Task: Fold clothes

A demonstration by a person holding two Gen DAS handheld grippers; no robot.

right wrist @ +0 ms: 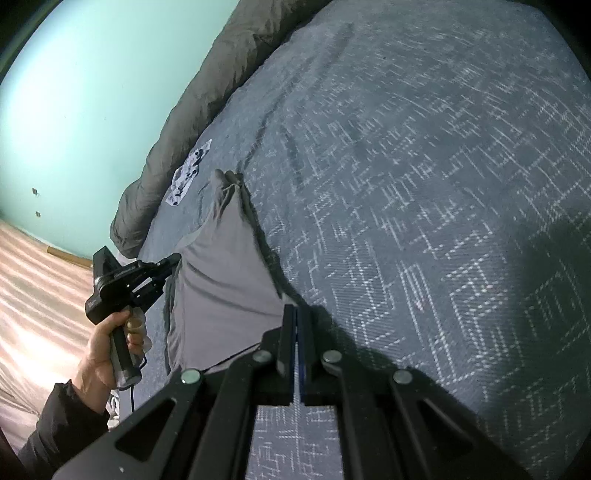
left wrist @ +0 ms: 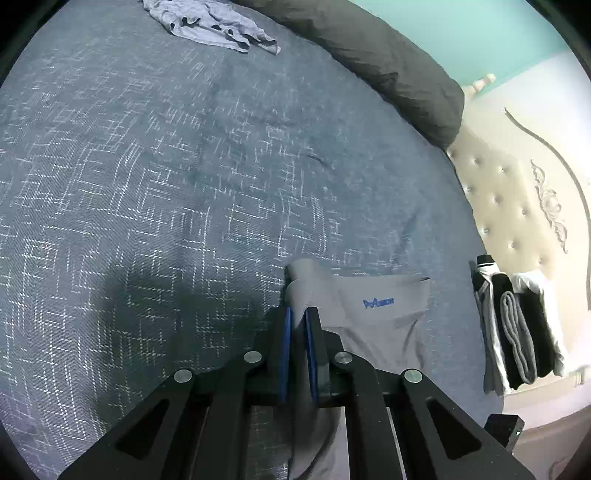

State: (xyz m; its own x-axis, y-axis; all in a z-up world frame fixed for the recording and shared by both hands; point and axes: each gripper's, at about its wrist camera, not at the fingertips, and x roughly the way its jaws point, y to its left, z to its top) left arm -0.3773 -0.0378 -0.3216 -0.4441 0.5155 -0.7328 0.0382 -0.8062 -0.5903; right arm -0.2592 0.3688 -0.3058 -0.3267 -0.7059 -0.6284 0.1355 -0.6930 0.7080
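Mid-fold, by the look of it. Left gripper [left wrist: 298,314] pinched nearly closed on one edge of the grey garment [left wrist: 373,317], cloth running down between the blue pads [left wrist: 285,343]. Right gripper [right wrist: 295,314] clamped tight on another corner of the same garment [right wrist: 221,273], no gap visible between its pads. Garment stretched between the two, partly lifted off the bedspread [left wrist: 147,184], far end bunched and apparently touching the bed. Which kind of garment: could not tell; small blue logo [left wrist: 378,302] facing up.

Done so far, judged from layout: stack [left wrist: 517,332] of folded dark and white pieces parked at the bed edge beside the headboard [left wrist: 517,192]. Left to do: finish this piece, then the crumpled light-blue garment [left wrist: 210,22] lying well apart at the far side, plus a small patterned piece [right wrist: 188,173] near the dark duvet [right wrist: 177,147].

Room: wide bare stretch of bedspread ahead of both grippers, plenty to lay flat and crease. Limits: bed edge and floor [right wrist: 37,277] just beside the left hand [right wrist: 107,354], duvet roll along the far side, stack near the working piece on the headboard side. Risk judged: cloth dragging off the near edge.
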